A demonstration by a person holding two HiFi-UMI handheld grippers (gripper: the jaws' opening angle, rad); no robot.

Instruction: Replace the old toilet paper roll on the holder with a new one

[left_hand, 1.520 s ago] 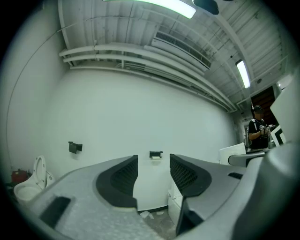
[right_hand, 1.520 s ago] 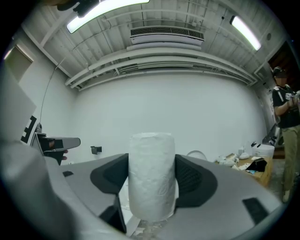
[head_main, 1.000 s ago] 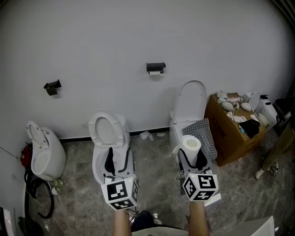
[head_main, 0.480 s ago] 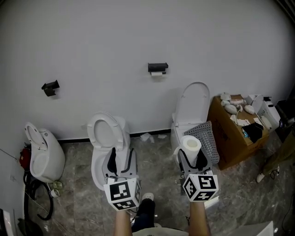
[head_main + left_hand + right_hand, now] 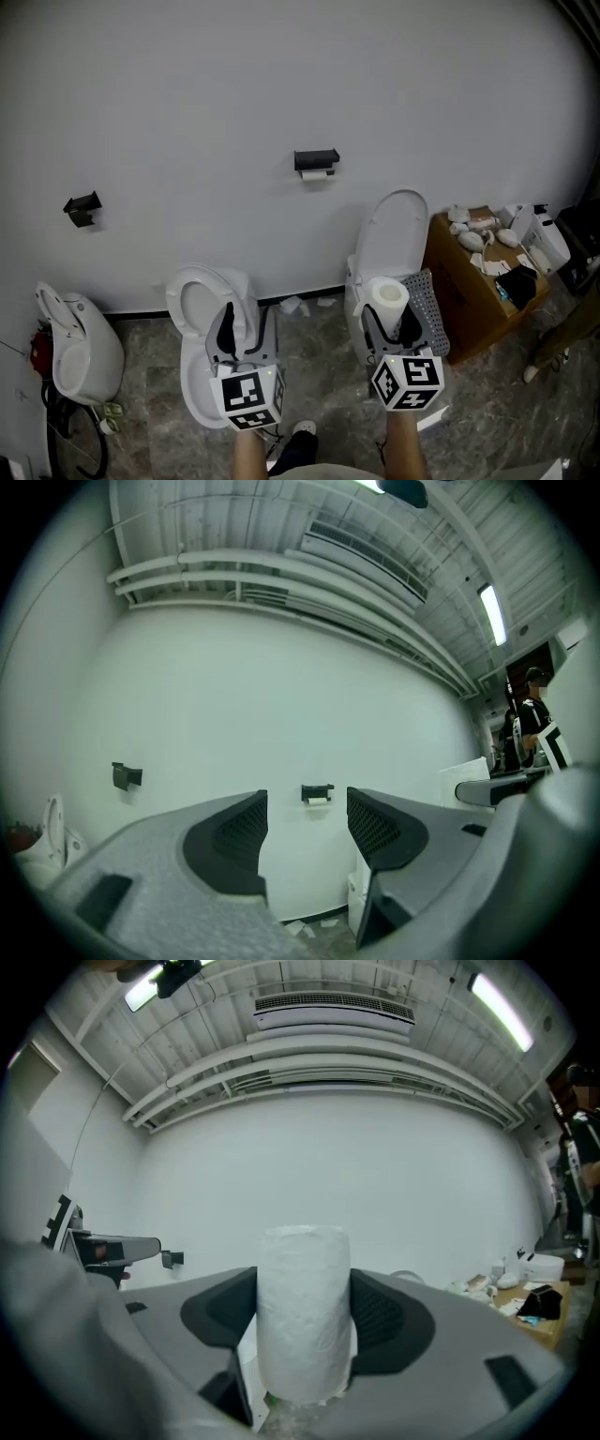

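Stepped closer, holder (image 5: pixel 316 157) sits upper-center now. Right hand-held gripper (image 5: pixel 389 321) pinches the new roll (image 5: pixel 388 296), left hand-held gripper (image 5: pixel 242 328) spread, empty, ready for the old roll (image 5: pixel 317 172).

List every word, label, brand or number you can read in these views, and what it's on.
No readable text in any view.
Left gripper and right gripper: only black-and-white square markers, no letters.
Toilet paper roll: faint embossing, nothing legible.
Cardboard box: the things on top are too small to read.
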